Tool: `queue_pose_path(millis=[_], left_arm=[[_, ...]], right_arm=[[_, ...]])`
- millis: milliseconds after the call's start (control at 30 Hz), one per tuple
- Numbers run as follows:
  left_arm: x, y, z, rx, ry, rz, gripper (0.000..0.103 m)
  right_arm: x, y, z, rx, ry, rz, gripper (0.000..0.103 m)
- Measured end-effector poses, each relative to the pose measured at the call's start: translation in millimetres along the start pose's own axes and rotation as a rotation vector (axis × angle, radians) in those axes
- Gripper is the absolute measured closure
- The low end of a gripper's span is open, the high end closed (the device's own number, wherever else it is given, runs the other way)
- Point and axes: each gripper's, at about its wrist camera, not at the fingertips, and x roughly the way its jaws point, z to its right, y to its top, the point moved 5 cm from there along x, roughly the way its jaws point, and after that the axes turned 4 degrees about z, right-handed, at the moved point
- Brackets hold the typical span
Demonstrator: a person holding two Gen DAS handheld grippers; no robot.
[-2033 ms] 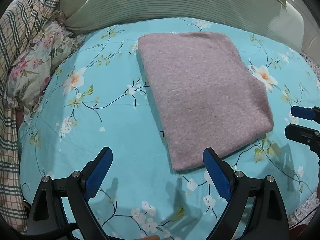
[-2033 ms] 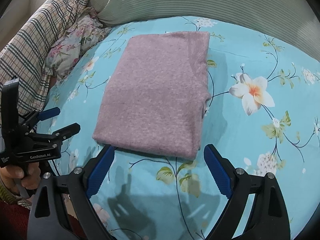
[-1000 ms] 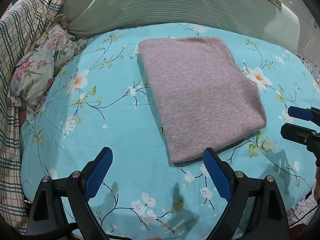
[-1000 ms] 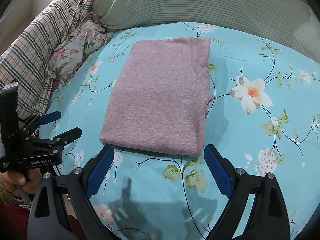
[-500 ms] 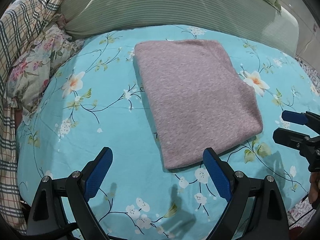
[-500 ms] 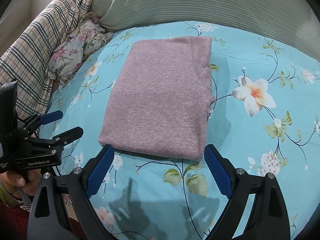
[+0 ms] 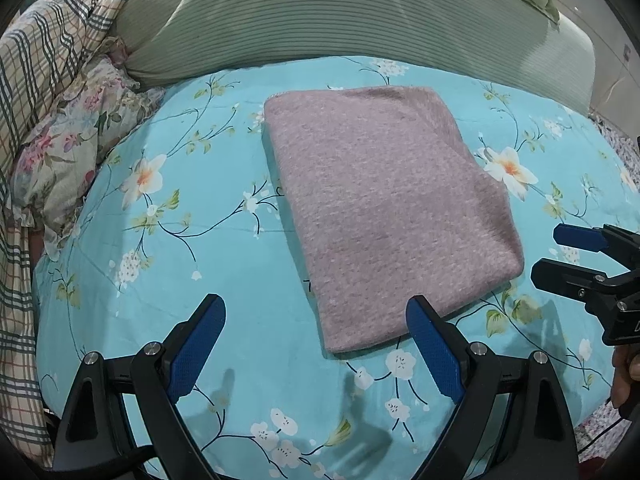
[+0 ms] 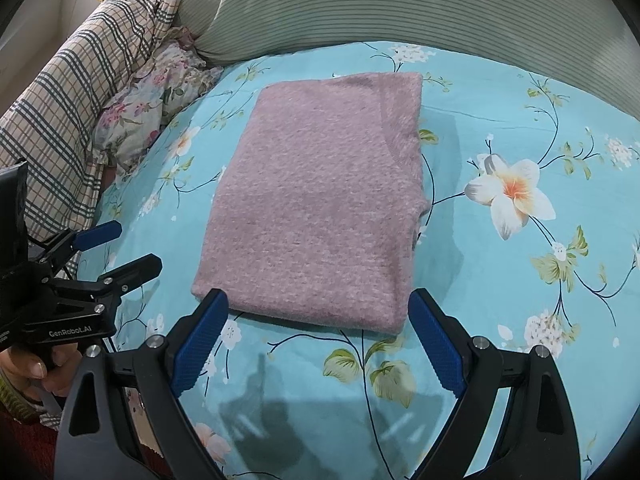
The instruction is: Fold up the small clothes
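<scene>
Both views shifted only slightly; folded mauve garment [image 7: 384, 208] [image 8: 320, 208] lies flat on floral bedsheet [image 7: 180, 248]. Left hand-held gripper [image 7: 316, 344] and right hand-held gripper [image 8: 316, 336] gape wide, empty, near its front edge.

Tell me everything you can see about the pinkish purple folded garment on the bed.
The folded garment is a mauve, fuzzy knit, folded into a flat, roughly rectangular stack with several layers showing at its near edge. It lies on the turquoise floral bedsheet, below the striped green pillow. Nothing grips it: the left gripper and right gripper hover open at its near edge.
</scene>
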Motion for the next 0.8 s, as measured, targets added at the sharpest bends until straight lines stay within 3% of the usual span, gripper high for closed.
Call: queue_pose_path(millis=[800], left_arm=[[3.6,0.7,1.0,-0.013,0.008,-0.002,0.011]], right_arm=[[2.8,0.9,-2.8,-0.003,0.002,0.002,0.012]])
